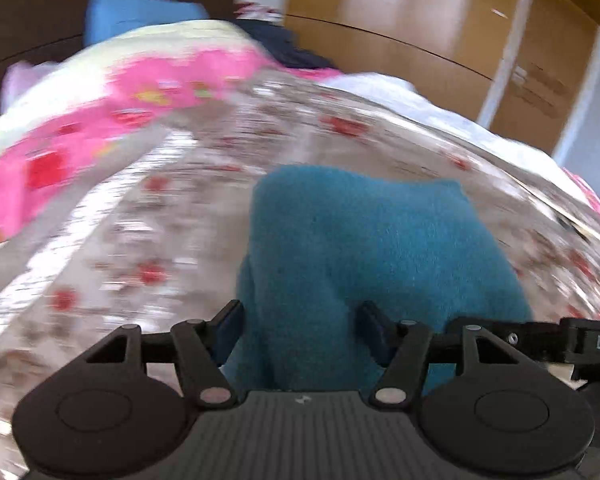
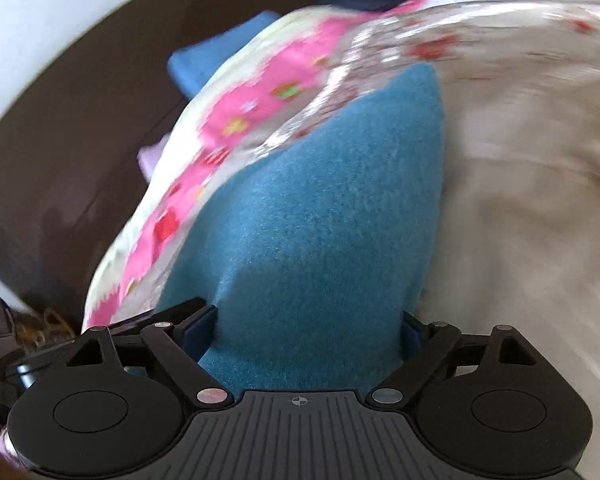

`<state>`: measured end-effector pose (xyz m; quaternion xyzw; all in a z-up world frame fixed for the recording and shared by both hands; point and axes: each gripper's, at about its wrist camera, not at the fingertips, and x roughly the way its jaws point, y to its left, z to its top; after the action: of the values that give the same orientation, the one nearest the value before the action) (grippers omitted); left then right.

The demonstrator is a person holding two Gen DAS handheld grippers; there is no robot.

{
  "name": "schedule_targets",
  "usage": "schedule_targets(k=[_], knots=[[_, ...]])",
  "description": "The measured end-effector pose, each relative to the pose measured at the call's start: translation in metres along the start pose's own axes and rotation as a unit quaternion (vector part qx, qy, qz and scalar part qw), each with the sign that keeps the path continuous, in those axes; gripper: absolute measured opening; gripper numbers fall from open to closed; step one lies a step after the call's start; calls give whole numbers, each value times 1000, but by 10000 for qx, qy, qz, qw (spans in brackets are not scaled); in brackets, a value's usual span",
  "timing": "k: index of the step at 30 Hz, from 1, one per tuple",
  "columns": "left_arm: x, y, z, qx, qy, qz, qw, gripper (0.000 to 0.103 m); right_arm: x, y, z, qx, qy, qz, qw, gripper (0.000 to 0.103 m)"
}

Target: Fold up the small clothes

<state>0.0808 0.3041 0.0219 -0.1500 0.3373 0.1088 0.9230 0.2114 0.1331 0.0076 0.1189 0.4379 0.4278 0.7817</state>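
Observation:
A thick teal fleece cloth [image 1: 364, 240] fills the middle of the left wrist view, bunched up and sharp against the blurred bedding. My left gripper [image 1: 300, 316] is shut on its near end, with both dark pads pressed into the fabric. In the right wrist view the same teal cloth [image 2: 324, 220] rises to a point ahead. My right gripper [image 2: 310, 316] holds it too, jaws wide and the cloth filling the whole gap between the pads. A black part of the other gripper [image 1: 588, 344] shows at the right edge.
Under the cloth lies a pale sheet with red flowers [image 1: 180, 208], with a pink patterned blanket [image 1: 100, 120] to the left. Farther back are a folded blue item [image 1: 140, 12], a dark navy garment [image 1: 288, 48] and a wooden wardrobe [image 1: 400, 20].

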Motion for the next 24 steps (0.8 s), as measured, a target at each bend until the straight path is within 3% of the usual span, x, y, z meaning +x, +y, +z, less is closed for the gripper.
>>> schedule_targets(k=[4, 7, 9, 14, 16, 20, 22, 24], knots=[[2, 54, 12, -181, -108, 731, 9971, 76, 32, 33, 6, -250, 141, -33, 9996, 90], [-9, 70, 18, -431, -135, 859, 9953, 70, 4, 21, -4, -131, -114, -11, 9998, 86], [-23, 57, 16, -227, -301, 913, 9951, 68, -31, 9, -14, -257, -449, -142, 9986, 84], [-43, -17, 3, 287, -613, 245, 9974, 69, -129, -39, -48, -539, -1182, -1167, 9846, 84], [-39, -55, -4, 421, -586, -154, 9973, 69, -164, -70, -68, -504, -1360, -1762, 9736, 84], [-10, -138, -29, 641, -198, -844, 9942, 69, -205, -124, -103, -488, -1393, -2905, 9454, 85], [12, -175, -44, 598, 102, -1095, 9921, 69, -216, -147, -119, -441, -1467, -3154, 9365, 85], [28, -209, -62, 774, 199, -1069, 9911, 69, -217, -163, -128, -236, -1479, -3221, 9348, 85]])
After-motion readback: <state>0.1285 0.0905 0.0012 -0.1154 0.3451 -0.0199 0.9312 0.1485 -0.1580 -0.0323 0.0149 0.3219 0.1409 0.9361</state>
